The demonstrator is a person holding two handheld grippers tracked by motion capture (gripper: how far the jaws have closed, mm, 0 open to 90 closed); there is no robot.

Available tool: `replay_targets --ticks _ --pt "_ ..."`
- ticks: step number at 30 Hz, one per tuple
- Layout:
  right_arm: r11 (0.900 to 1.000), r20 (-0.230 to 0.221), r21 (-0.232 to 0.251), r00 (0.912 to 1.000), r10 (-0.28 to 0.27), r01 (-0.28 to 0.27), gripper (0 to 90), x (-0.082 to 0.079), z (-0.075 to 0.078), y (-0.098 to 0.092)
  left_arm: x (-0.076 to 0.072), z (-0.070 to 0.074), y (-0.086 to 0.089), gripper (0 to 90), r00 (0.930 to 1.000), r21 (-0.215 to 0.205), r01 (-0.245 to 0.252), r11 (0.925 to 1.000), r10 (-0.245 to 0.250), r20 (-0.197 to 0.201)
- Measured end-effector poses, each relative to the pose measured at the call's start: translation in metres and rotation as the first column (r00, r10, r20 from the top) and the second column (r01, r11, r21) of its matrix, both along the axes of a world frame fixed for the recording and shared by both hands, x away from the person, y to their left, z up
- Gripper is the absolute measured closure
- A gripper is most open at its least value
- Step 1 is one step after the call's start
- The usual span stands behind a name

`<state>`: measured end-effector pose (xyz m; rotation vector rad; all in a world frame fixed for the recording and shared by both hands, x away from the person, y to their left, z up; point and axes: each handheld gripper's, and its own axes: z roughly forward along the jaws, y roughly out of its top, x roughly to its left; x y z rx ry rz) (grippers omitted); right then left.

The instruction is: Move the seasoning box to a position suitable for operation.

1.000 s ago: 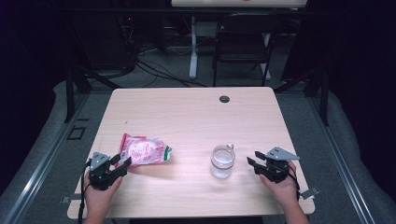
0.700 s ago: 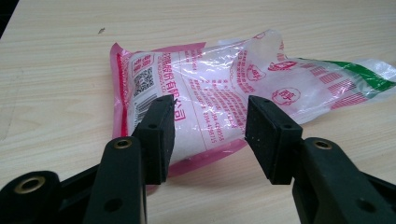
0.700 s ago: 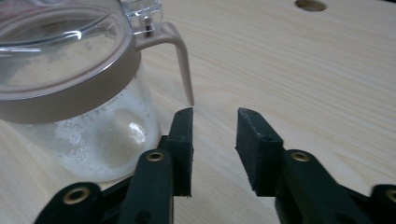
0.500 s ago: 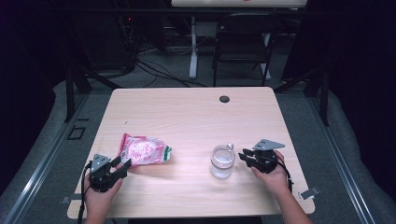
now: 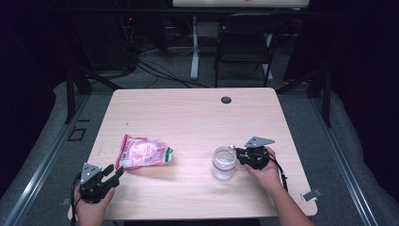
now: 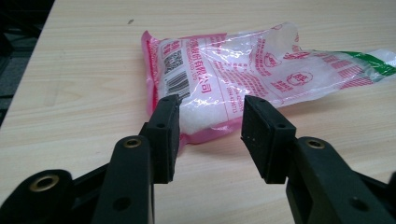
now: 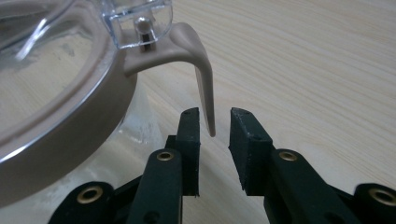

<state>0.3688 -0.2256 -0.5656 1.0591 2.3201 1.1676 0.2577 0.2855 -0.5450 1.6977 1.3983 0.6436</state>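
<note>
Right tool [image 7: 214, 122] astride jar [image 5: 223, 163] handle [image 7: 201, 79], bag [image 5: 142, 152] well apart

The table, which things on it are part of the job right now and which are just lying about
In the job:
- bag of white grains, the left tool open around its near edge
- clear jar, its beige lid tab between the right tool's pads, not yet pinched

Lying about:
- black grommet near the table's far edge
- folding chair behind
</note>
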Motion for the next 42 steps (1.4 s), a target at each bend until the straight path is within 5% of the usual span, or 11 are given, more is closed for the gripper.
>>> replay_targets --ticks 9,24,42 --pt "1.0 -0.045 0.024 0.9988 0.018 -0.017 76.9 0.011 -0.006 0.003 -0.012 0.0 0.008 59.3 0.9995 0.003 -0.028 0.9996 0.028 0.013" --pt "0.997 -0.024 -0.076 0.9993 0.028 -0.03 84.7 0.009 -0.002 0.013 -0.014 -0.001 0.007 60.8 0.9995 0.02 -0.03 0.9993 0.03 0.011" --pt "0.986 -0.029 -0.127 0.9934 -0.111 0.106 86.3 -0.018 0.002 0.017 0.004 0.0 -0.011 62.4 0.9982 0.037 0.057 0.9977 -0.058 0.014"
